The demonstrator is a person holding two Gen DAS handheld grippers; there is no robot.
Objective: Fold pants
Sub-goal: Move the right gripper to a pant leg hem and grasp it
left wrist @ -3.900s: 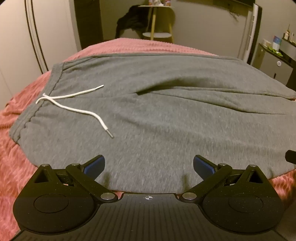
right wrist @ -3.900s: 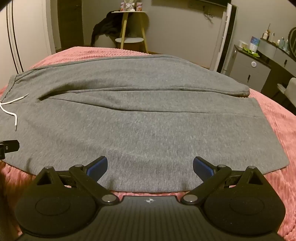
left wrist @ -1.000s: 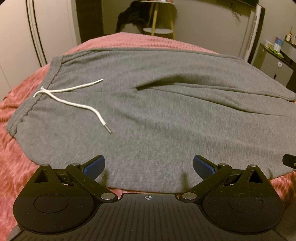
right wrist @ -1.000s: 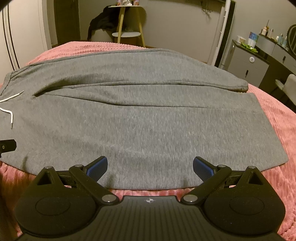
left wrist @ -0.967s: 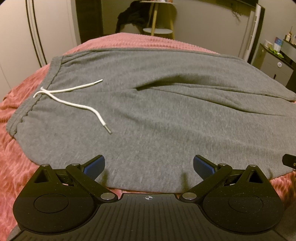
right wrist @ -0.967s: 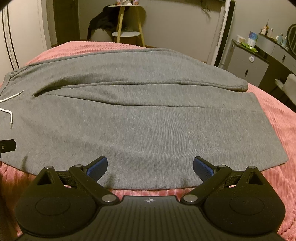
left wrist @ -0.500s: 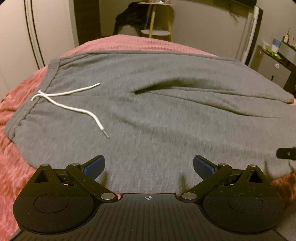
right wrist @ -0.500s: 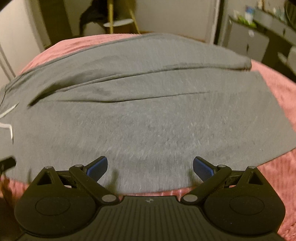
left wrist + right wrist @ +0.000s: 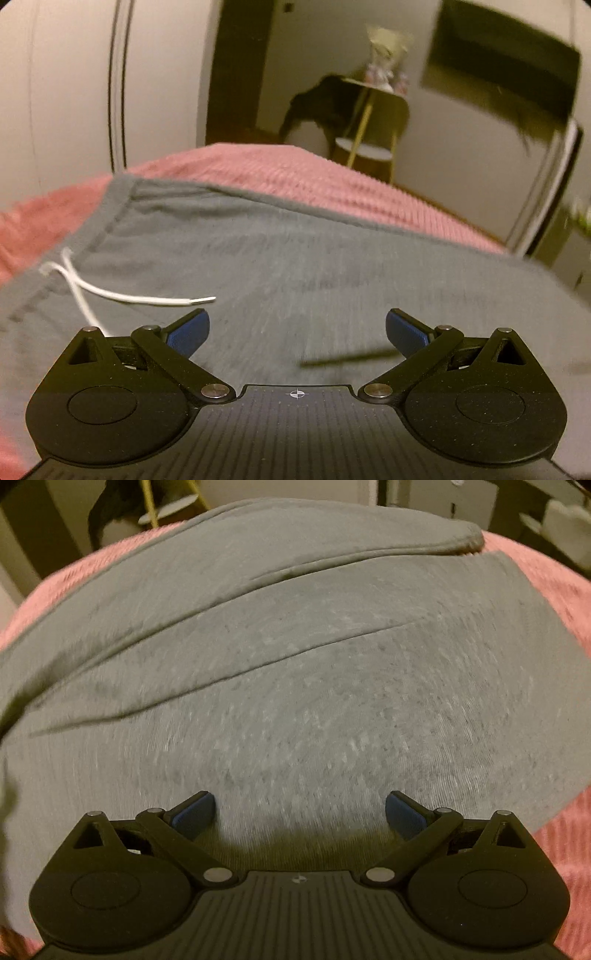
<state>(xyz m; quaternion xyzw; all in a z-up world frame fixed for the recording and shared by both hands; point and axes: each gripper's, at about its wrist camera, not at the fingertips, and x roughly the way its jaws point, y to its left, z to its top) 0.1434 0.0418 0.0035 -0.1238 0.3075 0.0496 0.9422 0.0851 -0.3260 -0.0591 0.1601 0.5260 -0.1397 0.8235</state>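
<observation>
The grey jersey sweatpants (image 9: 295, 686) are lying flat across a pink ribbed bedspread (image 9: 295, 173), one leg overlapping the other along a long diagonal fold that is running from nine o'clock toward two o'clock in the right wrist view. In the left wrist view the grey jersey sweatpants (image 9: 295, 266) are filling the middle, with the waistband at ten o'clock and a white drawstring cord (image 9: 122, 293) trailing from it toward the centre. The left gripper (image 9: 297, 328) is hanging low over the fabric, its blue-padded fingers spread wide with nothing between them. The right gripper (image 9: 300, 808) is likewise spreading its fingers wide just above the near leg, gripping nothing; whether either is touching the cloth cannot be told through the blur. The pink ribbed bedspread (image 9: 554, 590) is showing around the hem at three o'clock. Beyond the bed, at twelve o'clock, a small round side table with yellow legs (image 9: 364, 147) is standing against a pale wall, dark clothing (image 9: 317, 107) draped beside it.
</observation>
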